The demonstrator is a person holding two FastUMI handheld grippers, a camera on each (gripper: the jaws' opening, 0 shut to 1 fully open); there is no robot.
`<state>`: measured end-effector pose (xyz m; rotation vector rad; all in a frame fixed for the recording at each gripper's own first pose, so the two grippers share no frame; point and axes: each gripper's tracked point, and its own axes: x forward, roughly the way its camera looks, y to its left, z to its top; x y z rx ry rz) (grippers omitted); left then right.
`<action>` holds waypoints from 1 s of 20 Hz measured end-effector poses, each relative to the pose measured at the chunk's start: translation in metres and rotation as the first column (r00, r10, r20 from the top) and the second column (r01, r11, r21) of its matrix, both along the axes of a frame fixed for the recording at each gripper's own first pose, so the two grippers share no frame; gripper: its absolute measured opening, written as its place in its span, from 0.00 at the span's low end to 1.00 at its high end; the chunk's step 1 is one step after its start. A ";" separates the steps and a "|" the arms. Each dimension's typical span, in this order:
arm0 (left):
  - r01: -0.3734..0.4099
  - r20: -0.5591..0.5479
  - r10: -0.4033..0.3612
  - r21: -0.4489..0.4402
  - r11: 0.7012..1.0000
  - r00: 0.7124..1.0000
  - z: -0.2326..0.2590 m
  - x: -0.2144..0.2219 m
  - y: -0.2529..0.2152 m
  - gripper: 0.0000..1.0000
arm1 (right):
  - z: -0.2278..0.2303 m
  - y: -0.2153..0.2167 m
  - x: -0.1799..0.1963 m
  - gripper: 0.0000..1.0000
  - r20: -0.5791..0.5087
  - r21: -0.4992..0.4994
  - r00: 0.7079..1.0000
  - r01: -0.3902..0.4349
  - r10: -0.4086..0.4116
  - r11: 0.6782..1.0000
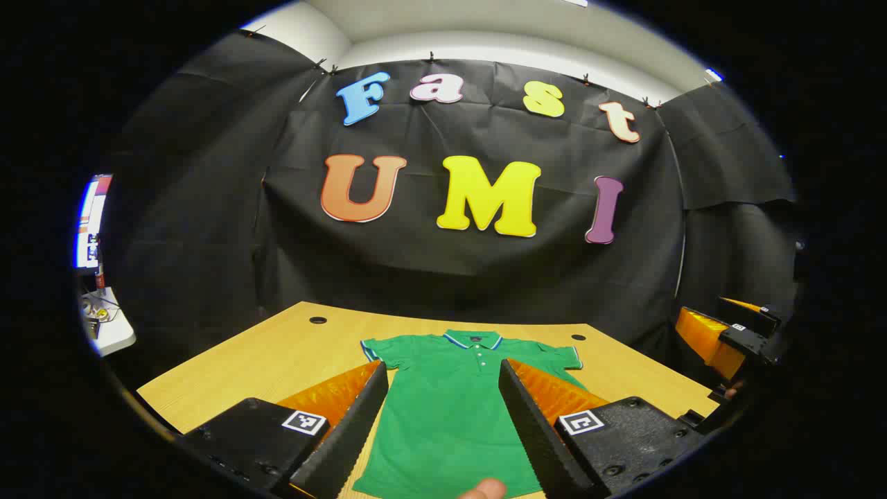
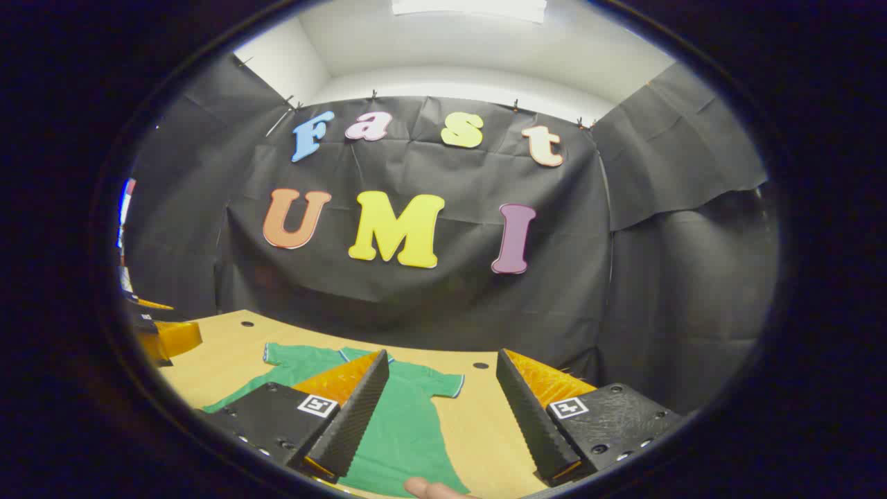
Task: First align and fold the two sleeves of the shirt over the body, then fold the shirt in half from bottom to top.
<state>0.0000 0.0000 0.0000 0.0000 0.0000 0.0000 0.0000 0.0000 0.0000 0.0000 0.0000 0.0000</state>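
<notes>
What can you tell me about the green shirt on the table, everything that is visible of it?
The shirt is a green short-sleeved polo of soft knit-looking cloth, with a collar edged in blue and white, matching sleeve trim and a short row of white buttons. It lies flat and face up on the wooden table, collar toward the wall, both sleeves spread out, nothing folded yet. A fingertip shows at its near hem. Neither gripper touches it.

In the left gripper view, the shirt [image 1: 443, 409] loses its hem to the bottom edge, and the left gripper [image 1: 443, 416] fingers cover both side seams. The other gripper [image 1: 727, 336] is cut off at the right margin (jaw state indeterminate). In the right gripper view, the right gripper [image 2: 440, 409] hides the collar; the fingertip [image 2: 429, 488] is truncated. The screen [image 1: 90, 222] is too blurred to resolve.
</notes>
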 end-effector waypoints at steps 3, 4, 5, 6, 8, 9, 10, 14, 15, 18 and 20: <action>0.035 -0.032 -0.035 0.004 0.999 0.999 -0.008 0.002 -0.008 1.00 | -0.009 0.009 0.004 0.95 -0.028 0.008 0.999 -0.020 0.021 1.000; 0.047 -0.036 -0.047 0.003 0.999 0.998 -0.008 0.003 -0.010 1.00 | -0.010 0.009 0.005 0.95 -0.026 -0.002 1.000 -0.018 0.018 1.000; 0.052 -0.038 -0.052 0.006 0.999 0.998 -0.010 0.004 -0.010 1.00 | -0.013 0.006 0.007 0.96 -0.021 -0.017 1.000 -0.008 0.007 1.000; 0.050 -0.040 -0.049 0.014 0.999 0.998 -0.012 0.006 -0.009 1.00 | -0.014 0.005 0.007 0.96 -0.017 -0.031 1.000 -0.004 0.004 1.000; 0.022 -0.046 -0.020 0.034 0.999 0.999 -0.016 0.012 -0.005 1.00 | -0.023 0.008 0.009 0.95 -0.032 -0.040 0.999 -0.017 0.015 0.999; 0.014 -0.058 -0.012 0.038 0.999 0.998 -0.020 0.014 -0.005 1.00 | -0.028 0.011 0.010 0.96 -0.049 -0.031 0.998 -0.032 0.031 0.999; 0.033 -0.074 -0.031 0.033 0.999 0.997 -0.025 0.015 -0.011 1.00 | -0.030 0.014 0.010 0.96 -0.055 -0.021 0.997 -0.047 0.045 0.999; 0.097 -0.102 -0.098 -0.015 0.995 0.990 -0.031 0.016 -0.026 1.00 | -0.039 0.000 0.009 0.95 -0.080 -0.035 0.997 -0.025 0.023 0.999; 0.097 -0.098 -0.097 -0.004 0.995 0.990 -0.031 0.017 -0.026 1.00 | -0.044 0.002 0.006 0.95 -0.087 -0.035 0.996 -0.032 0.029 0.999; 0.068 -0.085 -0.064 0.046 0.997 0.994 -0.032 0.019 -0.020 1.00 | -0.051 -0.006 0.003 0.95 -0.091 -0.050 0.995 -0.036 0.031 0.998; 0.037 -0.085 -0.031 0.075 0.996 0.996 -0.035 0.024 -0.015 1.00 | -0.053 -0.010 0.005 0.95 -0.090 -0.018 0.995 -0.041 0.039 0.999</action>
